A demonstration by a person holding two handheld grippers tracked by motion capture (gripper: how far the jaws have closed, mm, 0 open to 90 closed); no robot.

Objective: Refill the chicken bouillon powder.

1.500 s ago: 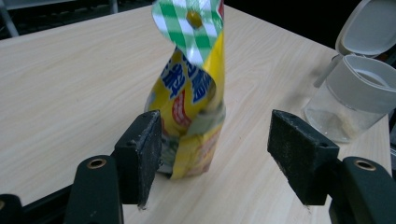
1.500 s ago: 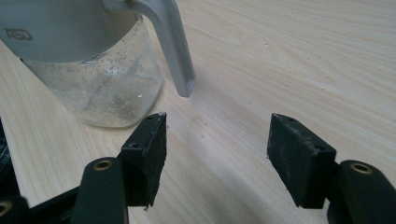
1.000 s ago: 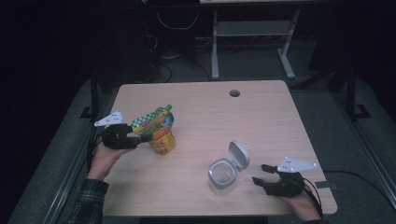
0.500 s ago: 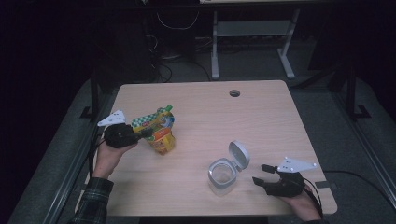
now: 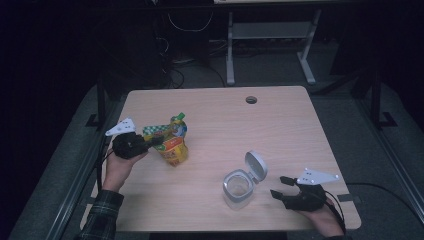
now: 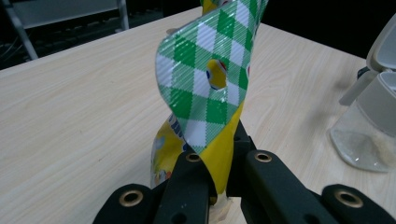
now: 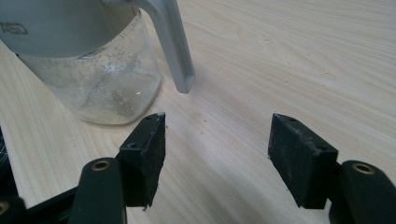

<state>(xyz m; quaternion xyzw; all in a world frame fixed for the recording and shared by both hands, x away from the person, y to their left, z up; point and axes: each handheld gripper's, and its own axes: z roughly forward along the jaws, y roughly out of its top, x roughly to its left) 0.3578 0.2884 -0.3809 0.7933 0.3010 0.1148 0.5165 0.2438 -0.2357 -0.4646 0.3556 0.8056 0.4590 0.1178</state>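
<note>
Left claw (image 6: 219, 179) clamping upright (slightly twisted) pouch (image 6: 210, 93)

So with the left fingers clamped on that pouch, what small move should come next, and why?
Probably lift the green-checked yellow snack pouch and carry it toward the clear plastic jar. The left gripper has just been closing and now pinches the pouch's edge; the jar's grey flip lid stands open, and the right gripper waits open beside it.

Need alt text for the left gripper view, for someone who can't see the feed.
The left gripper is shut on the lower edge of a green-and-white checked, yellow snack pouch that stands up from its jaws over a light wooden table. A clear container with its grey lid open stands at the right edge.
</note>
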